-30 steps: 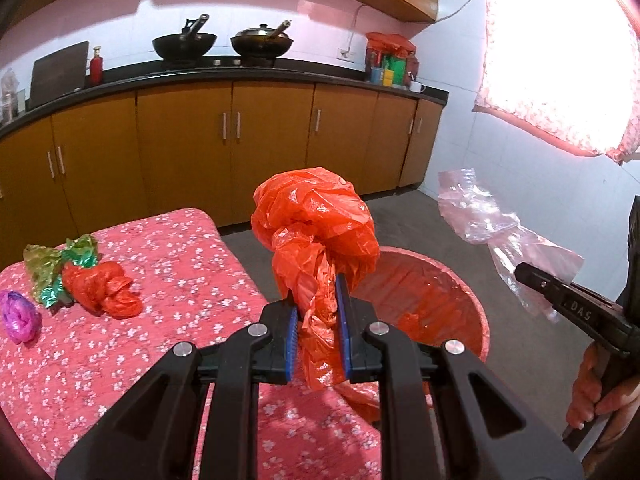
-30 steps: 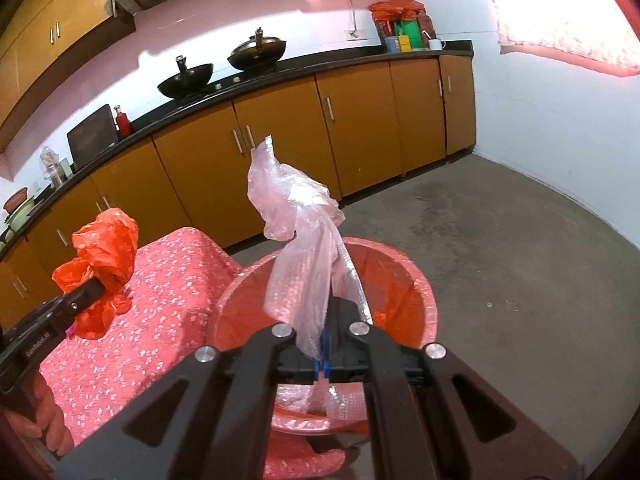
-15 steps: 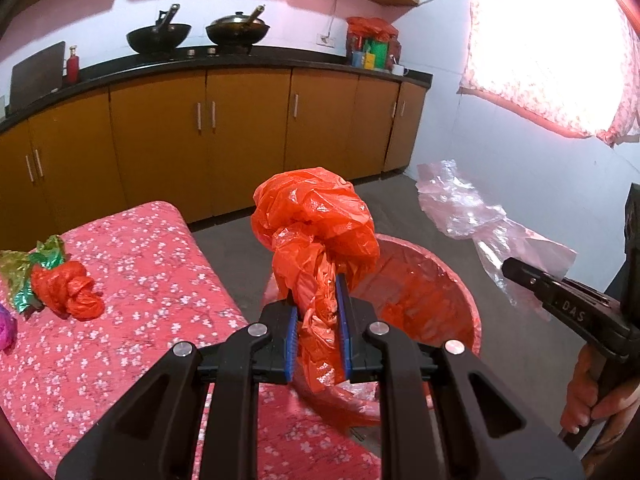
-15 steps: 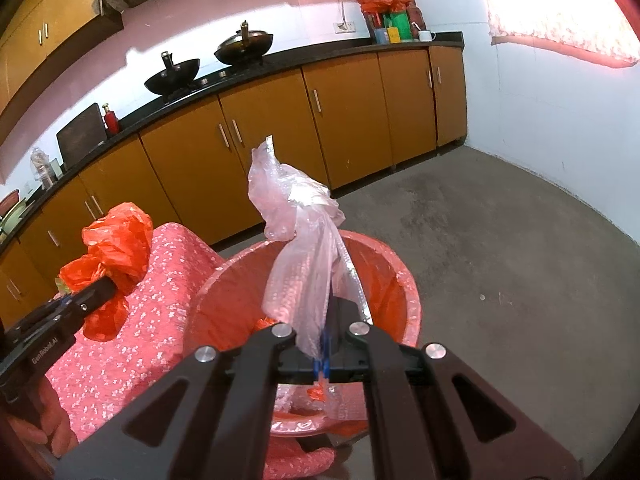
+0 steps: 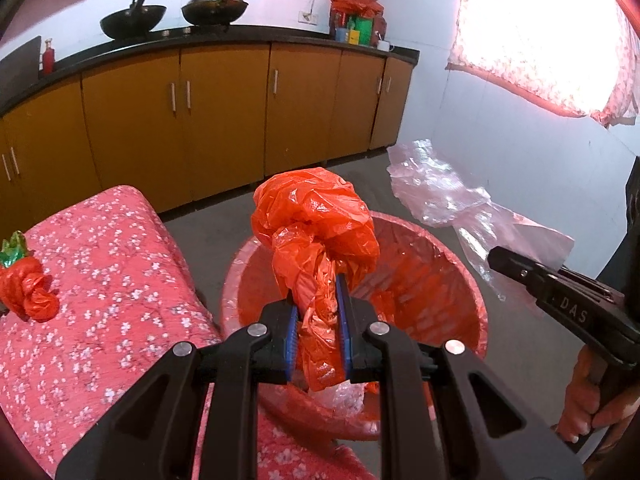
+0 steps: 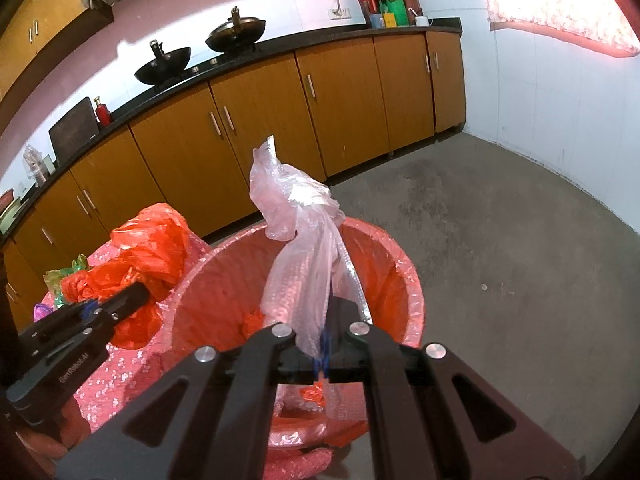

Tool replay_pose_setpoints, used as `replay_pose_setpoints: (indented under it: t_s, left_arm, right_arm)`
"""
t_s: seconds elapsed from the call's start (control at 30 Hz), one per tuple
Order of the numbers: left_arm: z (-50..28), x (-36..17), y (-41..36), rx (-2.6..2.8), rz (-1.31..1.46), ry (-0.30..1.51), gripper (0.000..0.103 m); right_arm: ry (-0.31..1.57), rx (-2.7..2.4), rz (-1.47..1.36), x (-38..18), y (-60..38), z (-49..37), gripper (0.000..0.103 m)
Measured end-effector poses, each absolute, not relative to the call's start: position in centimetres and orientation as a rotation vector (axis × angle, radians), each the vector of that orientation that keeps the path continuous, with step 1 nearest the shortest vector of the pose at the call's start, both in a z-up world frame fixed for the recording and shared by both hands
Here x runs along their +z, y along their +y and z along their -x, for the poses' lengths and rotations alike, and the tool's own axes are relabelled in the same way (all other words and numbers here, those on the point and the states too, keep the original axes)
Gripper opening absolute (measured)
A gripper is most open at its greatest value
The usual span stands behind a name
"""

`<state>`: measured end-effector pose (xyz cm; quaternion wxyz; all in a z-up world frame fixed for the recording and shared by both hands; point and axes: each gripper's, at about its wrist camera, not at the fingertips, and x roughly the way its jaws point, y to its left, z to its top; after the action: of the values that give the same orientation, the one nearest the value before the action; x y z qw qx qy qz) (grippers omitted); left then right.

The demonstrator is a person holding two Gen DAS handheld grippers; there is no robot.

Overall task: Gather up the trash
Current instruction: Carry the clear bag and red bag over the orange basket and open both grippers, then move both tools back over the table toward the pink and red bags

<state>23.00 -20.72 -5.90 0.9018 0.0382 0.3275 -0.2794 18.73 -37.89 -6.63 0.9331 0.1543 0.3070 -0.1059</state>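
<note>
My left gripper (image 5: 318, 300) is shut on a crumpled orange plastic bag (image 5: 316, 216), held just above the near rim of a red bin (image 5: 460, 264) lined with plastic. My right gripper (image 6: 324, 336) is shut on a clear bubble-wrap bag (image 6: 296, 208), which hangs over the same bin (image 6: 400, 264). Each view shows the other tool: the right gripper (image 5: 504, 260) with its clear bag (image 5: 436, 184), and the left gripper (image 6: 136, 292) with the orange bag (image 6: 152, 240). Scraps of orange and clear plastic lie in the bin's bottom.
A table under a pink flowered cloth (image 5: 100, 280) stands left of the bin, with an orange wad (image 5: 28, 288) and a green wrapper (image 5: 14, 242) on it. Brown cabinets (image 5: 224, 120) line the back wall. Grey floor (image 6: 500, 240) lies right of the bin. A hand (image 5: 588, 400) grips the right tool.
Both grippers have come closer to the bin and lower, each still holding its bag. The orange bag now hangs over the bin's rim instead of the table's edge.
</note>
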Motion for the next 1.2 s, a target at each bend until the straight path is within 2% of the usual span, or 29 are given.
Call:
replay_pose_setpoints:
  t_s: [0.3, 0.37, 0.47, 0.5, 0.57, 0.73, 0.97, 1.2]
  left_arm:
    - [-24.3, -7.1, -22.0, -0.601, -0.091, 0.702, 0.018]
    - [-24.5, -7.3, -22.2, -0.601, -0.093, 0.706, 0.020]
    - [-24.6, -7.5, -22.4, -0.605, -0.094, 0.708, 0.031]
    - [-24.5, -7.6, -22.4, -0.604, -0.094, 0.708, 0.035]
    - [-24.6, -7.7, -22.4, -0.604, -0.092, 0.711, 0.037]
    - [-24.7, -7.8, -21.6, -0.583, -0.076, 0.721, 0.037]
    - [-25.0, -7.2, -18.5, -0.516, -0.019, 0.715, 0.038]
    - [-24.5, -6.0, -11.4, -0.386, 0.025, 0.667, 0.043]
  right_arm:
    - [0.639, -0.211, -0.322, -7.5, -38.2, -20.1, 0.003]
    - [0.642, -0.205, -0.323, -7.7, -38.3, -20.2, 0.007]
    - [0.644, -0.198, -0.327, -8.1, -38.3, -20.2, 0.010]
    - [0.645, -0.197, -0.329, -8.2, -38.3, -20.1, 0.015]
    - [0.646, -0.198, -0.331, -8.3, -38.3, -20.1, 0.021]
    - [0.647, -0.202, -0.325, -8.4, -38.2, -19.8, 0.023]
    - [0.638, -0.198, -0.323, -7.6, -38.0, -19.8, 0.023]
    - [0.633, -0.084, -0.286, -5.7, -33.4, -21.2, 0.026]
